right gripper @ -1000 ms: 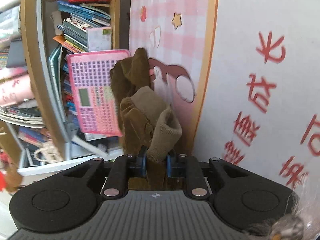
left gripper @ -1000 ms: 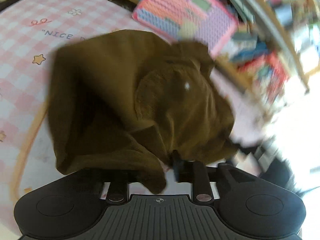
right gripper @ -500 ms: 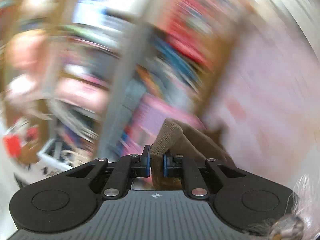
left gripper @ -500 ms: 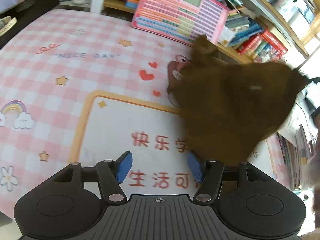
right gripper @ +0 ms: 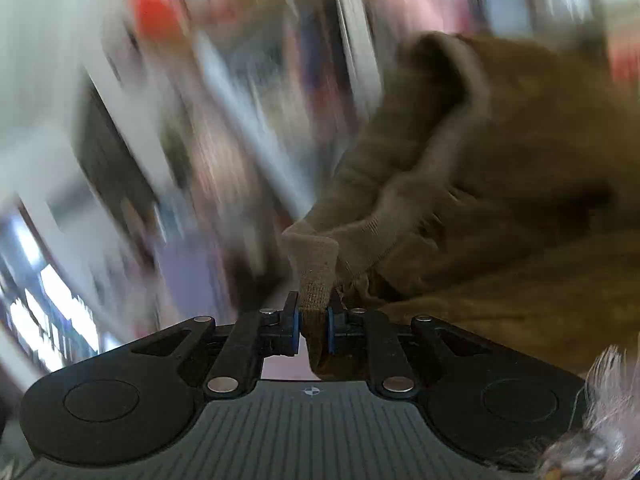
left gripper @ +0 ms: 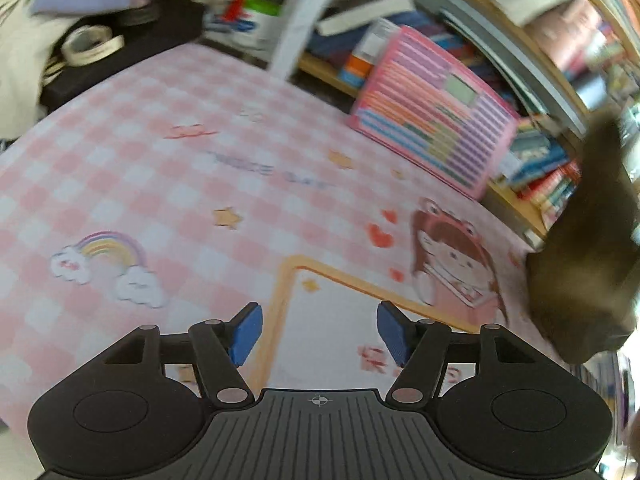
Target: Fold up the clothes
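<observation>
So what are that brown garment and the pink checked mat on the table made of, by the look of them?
The brown garment looks like soft knit fabric, perhaps fleece or cotton: matte, with a ribbed cuff pinched in the right hand-held gripper. The pink checked mat looks like smooth printed plastic or vinyl, flat with cartoon prints; blur leaves its finish unsure.

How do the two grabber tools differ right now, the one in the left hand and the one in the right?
The left gripper has its jaws wide apart and opening, with nothing between them; the right gripper is clamped on a ribbed edge of the brown garment. The left gripper looks down at the pink checked mat, fairly sharp; the right gripper's view is badly blurred, with the garment filling its right side. Both share black bodies and blue pads.
</observation>
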Available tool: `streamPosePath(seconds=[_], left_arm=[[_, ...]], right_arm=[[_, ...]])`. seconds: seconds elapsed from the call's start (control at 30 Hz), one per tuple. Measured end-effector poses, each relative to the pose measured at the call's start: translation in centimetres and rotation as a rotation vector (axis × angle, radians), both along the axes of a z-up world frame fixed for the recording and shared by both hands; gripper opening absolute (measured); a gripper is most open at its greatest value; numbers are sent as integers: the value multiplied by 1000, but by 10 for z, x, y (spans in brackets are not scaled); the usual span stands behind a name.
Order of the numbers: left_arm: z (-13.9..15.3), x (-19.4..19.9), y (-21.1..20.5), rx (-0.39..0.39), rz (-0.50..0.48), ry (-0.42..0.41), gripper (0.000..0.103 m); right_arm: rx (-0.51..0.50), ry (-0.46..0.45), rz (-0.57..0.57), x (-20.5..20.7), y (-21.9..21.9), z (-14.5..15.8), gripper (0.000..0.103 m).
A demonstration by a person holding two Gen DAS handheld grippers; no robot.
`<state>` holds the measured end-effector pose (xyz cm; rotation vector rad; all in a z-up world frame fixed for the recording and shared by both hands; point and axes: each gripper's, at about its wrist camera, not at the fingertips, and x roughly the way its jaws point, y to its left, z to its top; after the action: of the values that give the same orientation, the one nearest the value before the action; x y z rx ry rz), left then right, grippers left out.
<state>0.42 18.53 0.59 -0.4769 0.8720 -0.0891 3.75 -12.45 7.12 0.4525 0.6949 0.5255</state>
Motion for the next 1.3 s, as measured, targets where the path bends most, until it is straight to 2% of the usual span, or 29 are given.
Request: streamPosePath(seconds=[0.07, 0.13, 0.17, 0.3, 0.43, 0.6, 0.67, 0.77, 1.0, 1.1, 1.17, 1.27, 1.3], left_arm=[[-5, 0, 9, -3, 23, 15, 64], [-6, 1, 13, 10, 19, 12, 64], [-6, 2, 15, 18, 15, 8, 64], [-8, 11, 17, 38, -3, 4, 64], [-8, 20, 16, 46, -37, -2, 64], [-9, 37, 15, 56, -96, -20, 64], [-12, 46, 14, 58, -117, -19, 64], [-17, 62, 10, 53, -154, -22, 64], [-24, 94, -9, 62, -248, -55, 64], [-30, 102, -17, 64, -289, -68, 63], [-33, 106, -24, 81, -314, -77, 62], [-38, 110, -32, 93, -344, -90, 61], [-39, 112, -34, 94, -353, -92, 58]], right_arm=[[-116, 246, 98, 2, 38, -66, 12], [-171, 401, 171, -2, 62, -105, 12], [-188, 429, 198, -3, 72, -113, 12], [-217, 385, 272, -6, 101, -107, 12], [-222, 391, 322, -5, 121, -117, 15], [-160, 409, 281, -6, 110, -117, 31], [-139, 398, 245, -7, 100, -111, 39], [-56, 379, 169, -13, 73, -102, 42], [76, 345, -168, -38, -8, -84, 44], [26, 364, -371, -54, -38, -87, 41], [-64, 395, -501, -65, -52, -91, 39], [-159, 444, -615, -79, -66, -98, 38], [-171, 453, -638, -82, -68, -100, 38]])
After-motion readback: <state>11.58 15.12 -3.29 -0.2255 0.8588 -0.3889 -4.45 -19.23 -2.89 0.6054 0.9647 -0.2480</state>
